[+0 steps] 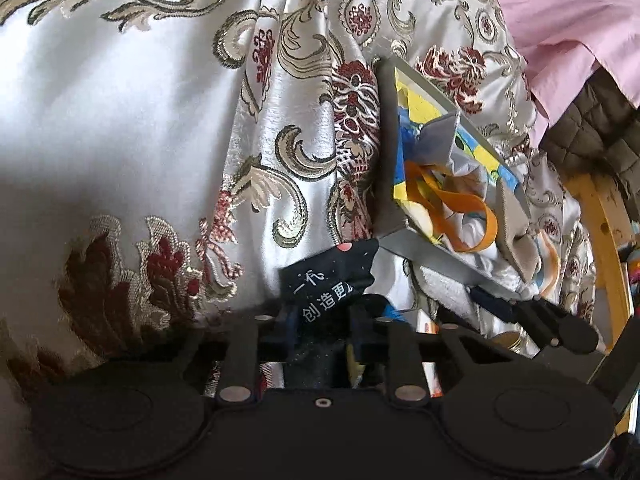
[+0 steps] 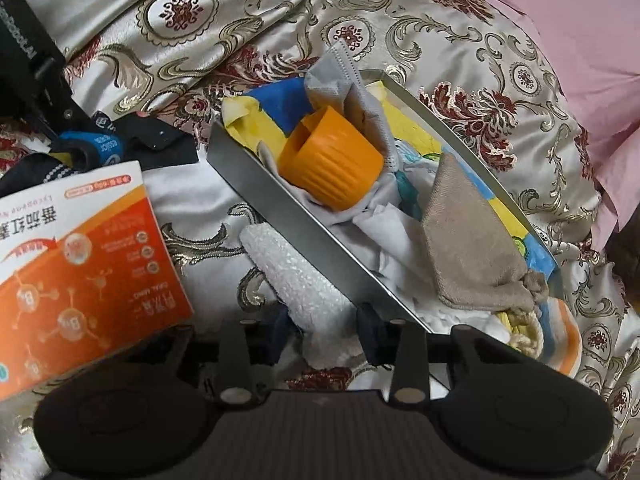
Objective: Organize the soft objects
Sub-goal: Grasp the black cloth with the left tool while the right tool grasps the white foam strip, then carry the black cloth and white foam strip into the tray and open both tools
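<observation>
Soft objects are sitting mostly in a grey metal tray [image 2: 280, 216] on the patterned satin bedspread [image 2: 460, 40]; tray is lying at center, running from 10 o'clock to 4 o'clock in the right wrist view. Inside it: orange ribbed band [image 2: 332, 164] toward 12 o'clock, grey cloth [image 2: 344, 80] just behind it, tan cloth [image 2: 476, 248] at 3 o'clock, white fabric [image 2: 384, 232] between them. White towel roll [image 2: 296, 276] is lying outside the tray, touching its near wall, at 6 o'clock. Right gripper [image 2: 324, 328] is pinching the near end of that towel roll, fingers pressing on both sides. Orange box [image 2: 84, 264] is lying at 9 o'clock, dark socks [image 2: 100, 148] at 10 o'clock. In the left wrist view, left gripper [image 1: 320, 316] is clamping a black sock with white lettering [image 1: 328, 276] at 6 o'clock, sock sticking up between the fingers, just beside the tray's near corner [image 1: 420, 252]. Pink sheet [image 1: 568, 20] is showing at 1 o'clock.
</observation>
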The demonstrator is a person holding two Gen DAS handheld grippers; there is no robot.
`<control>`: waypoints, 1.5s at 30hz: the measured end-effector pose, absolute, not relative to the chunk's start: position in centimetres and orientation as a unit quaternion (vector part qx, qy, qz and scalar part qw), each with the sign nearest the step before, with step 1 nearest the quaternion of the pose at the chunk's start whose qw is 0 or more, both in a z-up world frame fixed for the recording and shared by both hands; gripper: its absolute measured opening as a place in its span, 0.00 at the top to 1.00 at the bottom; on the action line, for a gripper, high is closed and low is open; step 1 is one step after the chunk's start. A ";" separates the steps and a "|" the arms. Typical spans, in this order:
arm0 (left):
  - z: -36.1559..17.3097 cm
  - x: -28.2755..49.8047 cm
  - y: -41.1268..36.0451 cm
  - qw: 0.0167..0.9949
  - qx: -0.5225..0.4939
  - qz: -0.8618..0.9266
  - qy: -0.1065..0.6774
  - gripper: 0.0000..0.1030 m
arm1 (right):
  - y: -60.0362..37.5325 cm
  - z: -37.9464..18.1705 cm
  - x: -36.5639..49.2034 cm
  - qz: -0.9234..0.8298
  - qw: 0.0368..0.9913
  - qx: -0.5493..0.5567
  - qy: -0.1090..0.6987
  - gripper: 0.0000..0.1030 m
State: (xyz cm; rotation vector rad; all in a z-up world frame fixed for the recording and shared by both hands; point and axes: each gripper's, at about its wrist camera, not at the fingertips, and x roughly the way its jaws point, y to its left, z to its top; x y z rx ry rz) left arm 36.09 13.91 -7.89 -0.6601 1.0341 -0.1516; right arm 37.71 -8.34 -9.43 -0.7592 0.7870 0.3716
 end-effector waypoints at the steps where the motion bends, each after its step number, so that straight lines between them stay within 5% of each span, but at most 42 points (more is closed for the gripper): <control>1: -7.7 36.1 13.8 0.815 -0.311 -0.070 0.483 0.85 | -8.3 -9.5 37.7 0.173 0.840 -0.356 0.372 0.61; 18: -7.6 36.0 12.4 0.814 -0.310 -0.110 0.478 0.92 | -6.8 -10.1 36.0 0.170 0.828 -0.421 0.328 0.74; 45: -1.6 33.6 12.3 0.873 -0.310 -0.160 0.341 0.94 | -8.7 -6.6 28.0 0.162 0.867 -0.390 0.263 0.87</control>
